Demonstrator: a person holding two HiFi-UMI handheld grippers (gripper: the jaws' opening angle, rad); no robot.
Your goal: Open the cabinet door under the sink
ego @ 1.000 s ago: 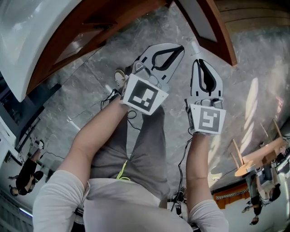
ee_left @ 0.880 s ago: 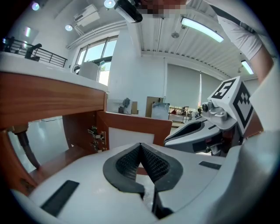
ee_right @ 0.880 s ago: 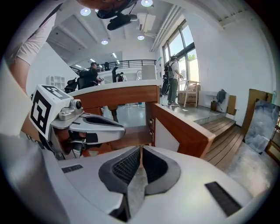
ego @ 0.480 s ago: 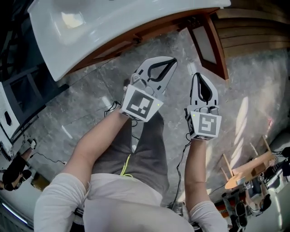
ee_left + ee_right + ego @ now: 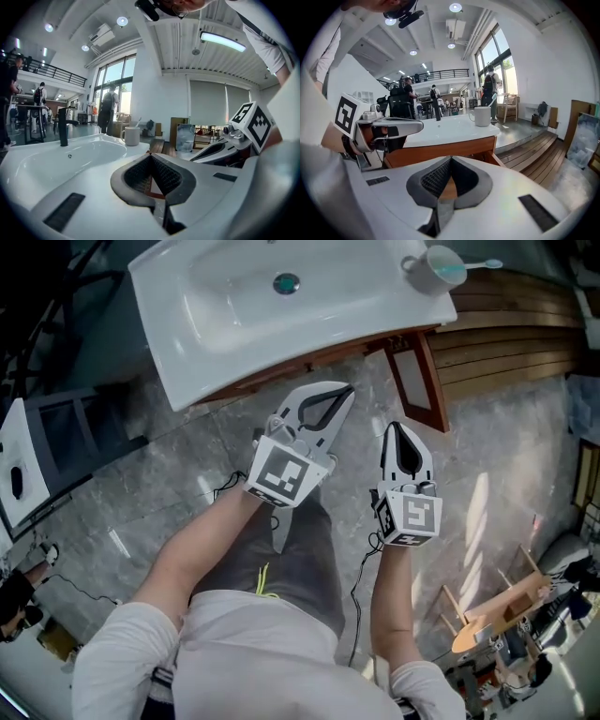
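A white sink [image 5: 375,320] sits on a brown wooden cabinet [image 5: 281,367] at the top of the head view. A cabinet door [image 5: 419,376] stands swung outward at the cabinet's right end. My left gripper [image 5: 345,388] is shut and empty, its tips just below the cabinet front. To its right my right gripper [image 5: 391,425] is shut on nothing, short of the door. In the left gripper view the left gripper [image 5: 151,155] points over the sink [image 5: 56,159]. The right gripper [image 5: 450,159] faces the cabinet's wooden front [image 5: 440,151].
A white cup [image 5: 433,266] with a toothbrush stands on the sink's right corner, and a black faucet [image 5: 63,126] rises at the back. Wooden decking [image 5: 506,343] lies to the right, a wooden stand [image 5: 497,610] at lower right. Cables [image 5: 361,577] trail over the grey floor.
The head view has tipped so that the whole sink and the cup now show. Both grippers sit lower in the picture and have stayed shut.
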